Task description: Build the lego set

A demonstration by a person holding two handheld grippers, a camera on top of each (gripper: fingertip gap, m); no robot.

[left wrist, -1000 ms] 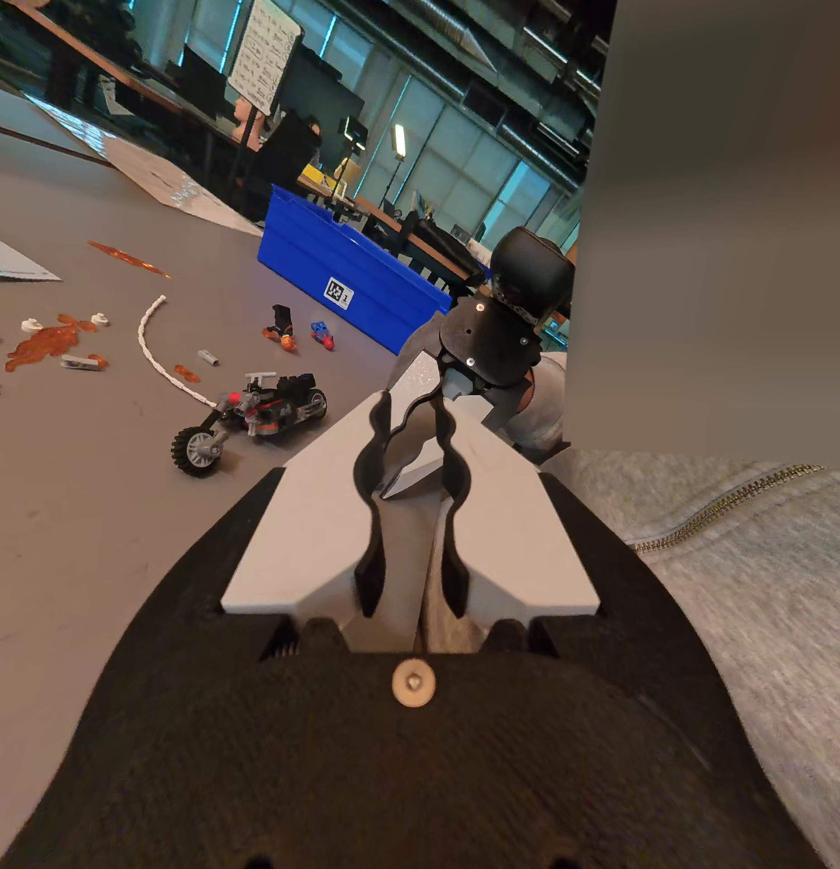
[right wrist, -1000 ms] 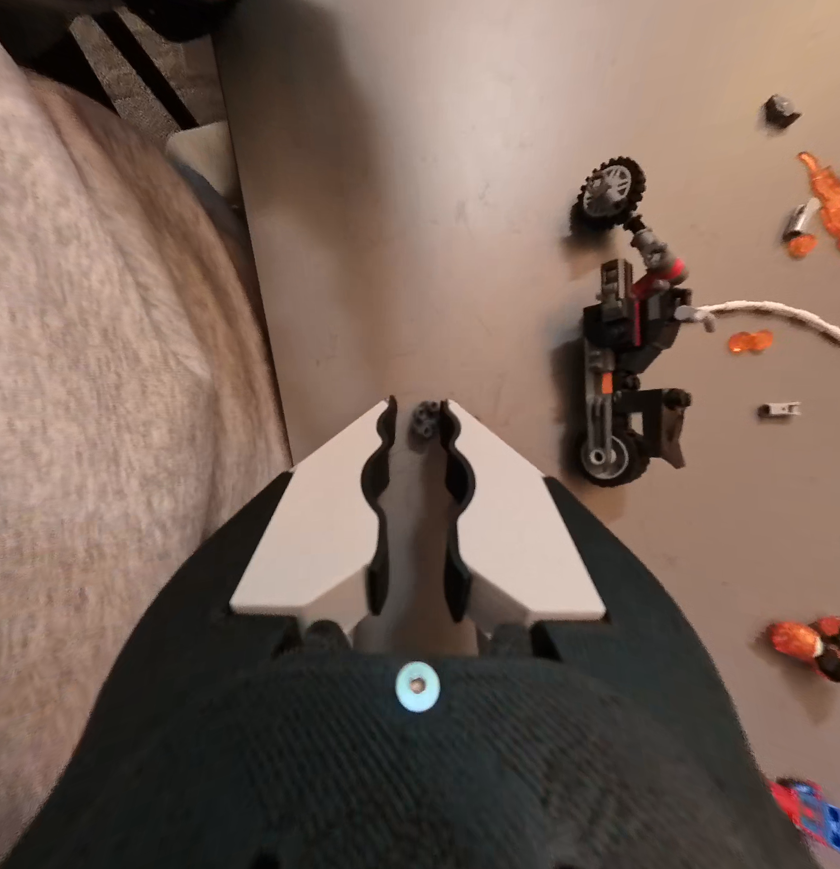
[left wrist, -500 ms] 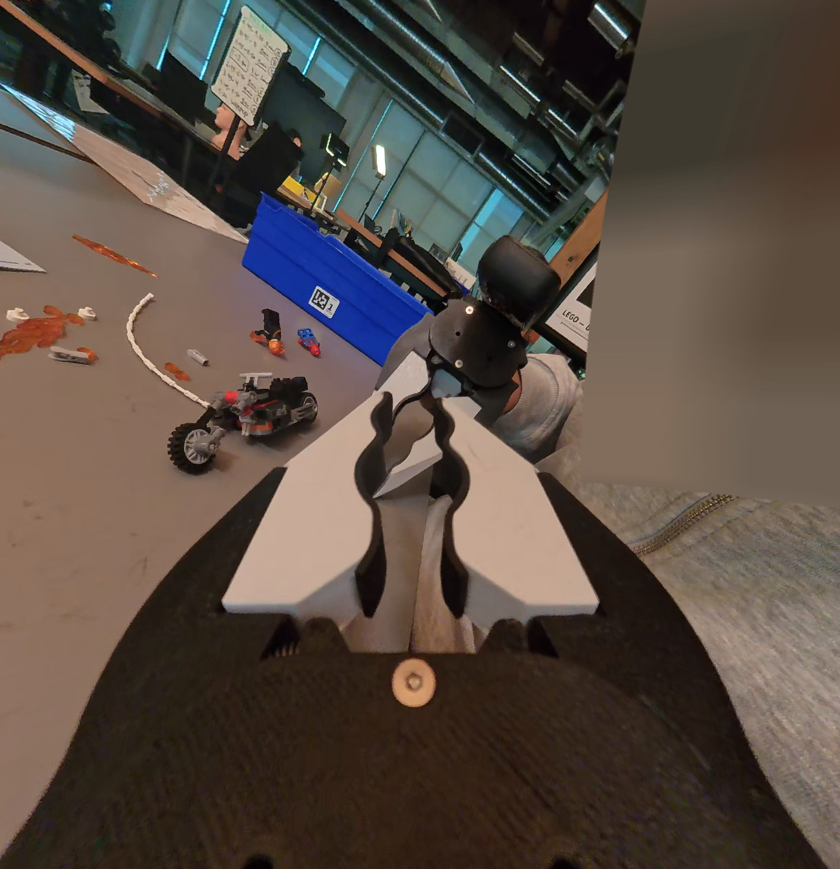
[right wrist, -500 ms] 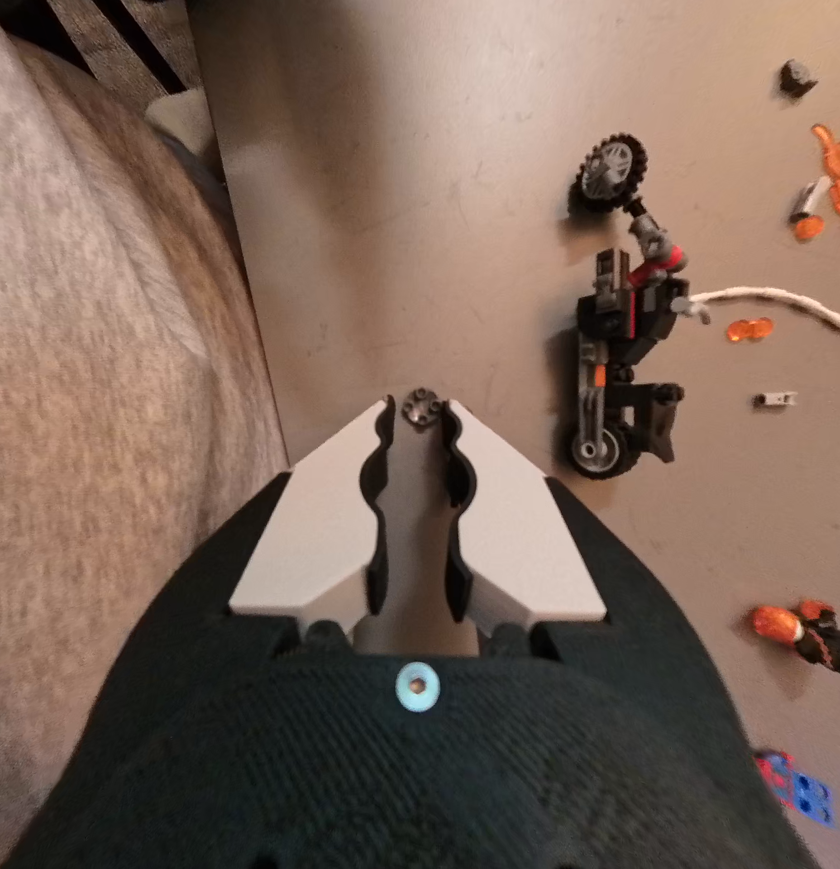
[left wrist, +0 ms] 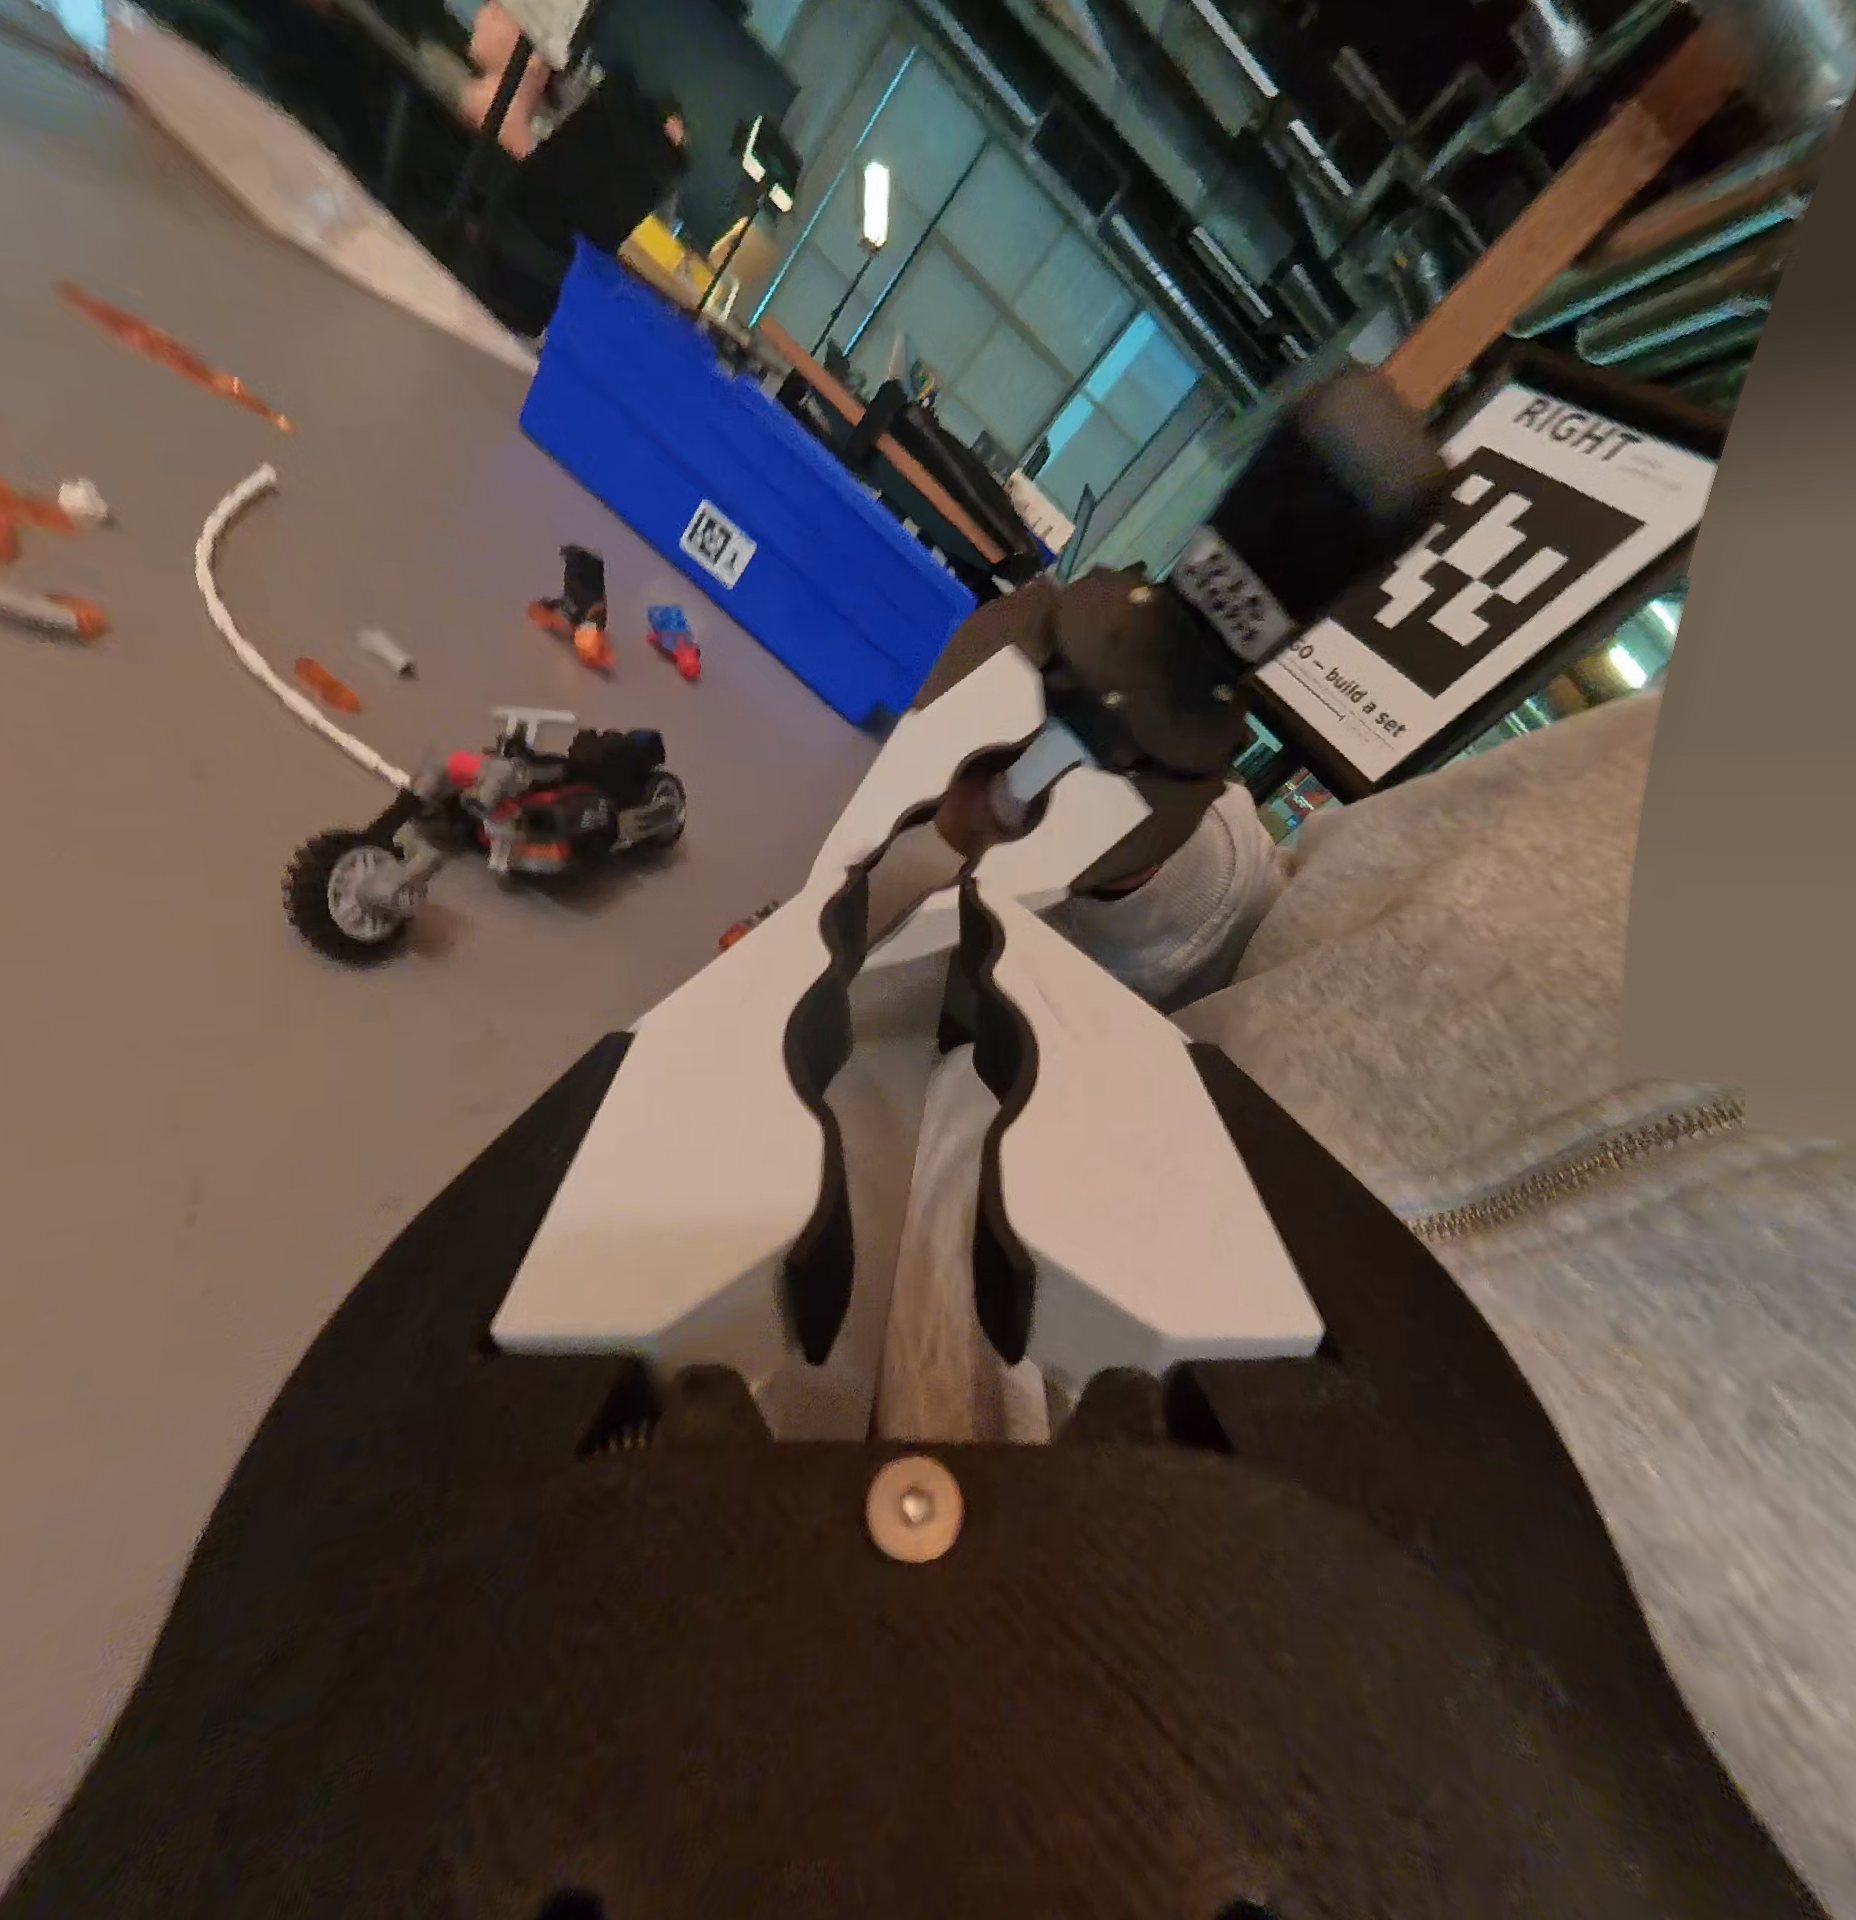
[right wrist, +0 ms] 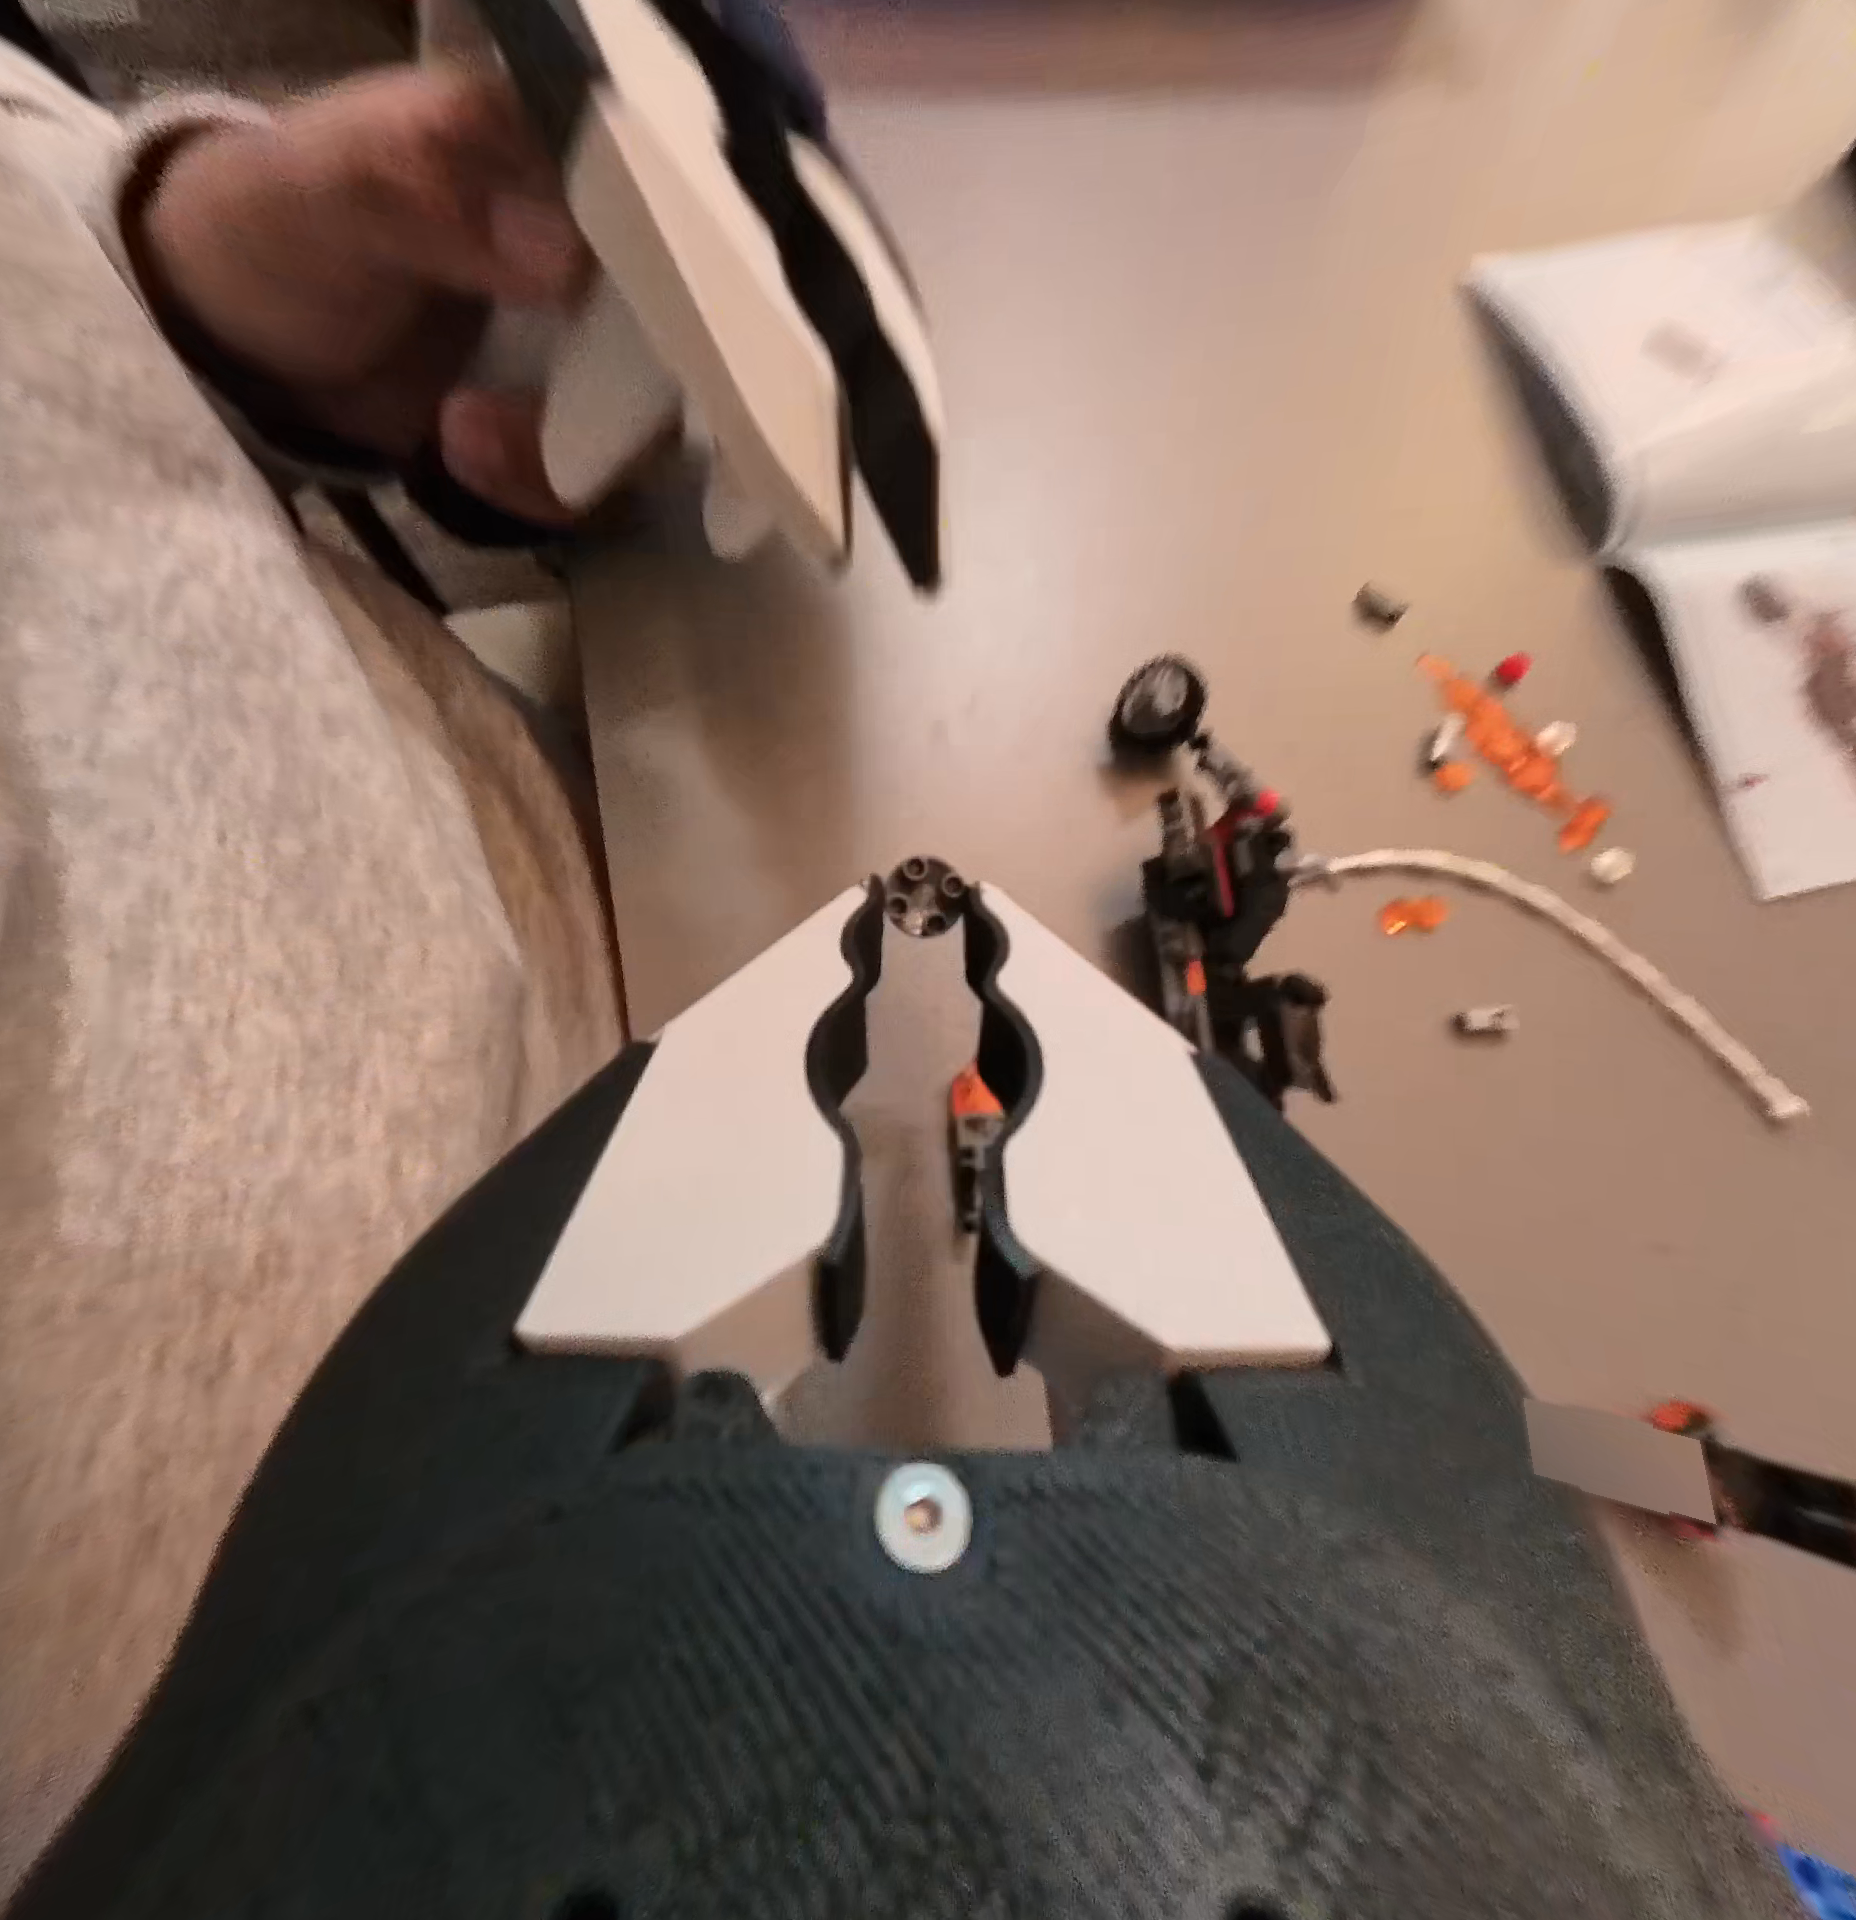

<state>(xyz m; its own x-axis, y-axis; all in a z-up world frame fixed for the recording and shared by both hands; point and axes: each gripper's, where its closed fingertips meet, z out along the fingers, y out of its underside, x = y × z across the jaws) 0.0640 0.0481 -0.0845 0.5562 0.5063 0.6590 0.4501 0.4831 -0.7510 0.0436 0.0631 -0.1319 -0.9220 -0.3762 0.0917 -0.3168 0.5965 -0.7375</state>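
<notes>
Round dark piece [right wrist: 922, 900] sits pinched at right gripper [right wrist: 919, 906] jaws' tips.

right hand-held gripper [right wrist: 919, 891] pinching round piece [right wrist: 922, 896], motorcycle [right wrist: 1220, 894] beside

Non-task surroundings, as seen from my two tongs. A grey-brown table [left wrist: 124, 1091] fills the lower left of my left view. At its far edge stands a blue bin [left wrist: 716, 540] bearing a small white sticker [left wrist: 718, 542]. Behind it, a glazed wall [left wrist: 965, 301] with a lit lamp [left wrist: 875, 203], and a further long bench [left wrist: 862, 416]. At right, a wooden post [left wrist: 1558, 218] above a white placard [left wrist: 1485, 582] with a black block pattern. My grey zipped sweatshirt [left wrist: 1526, 1039] fills the right side.
</notes>
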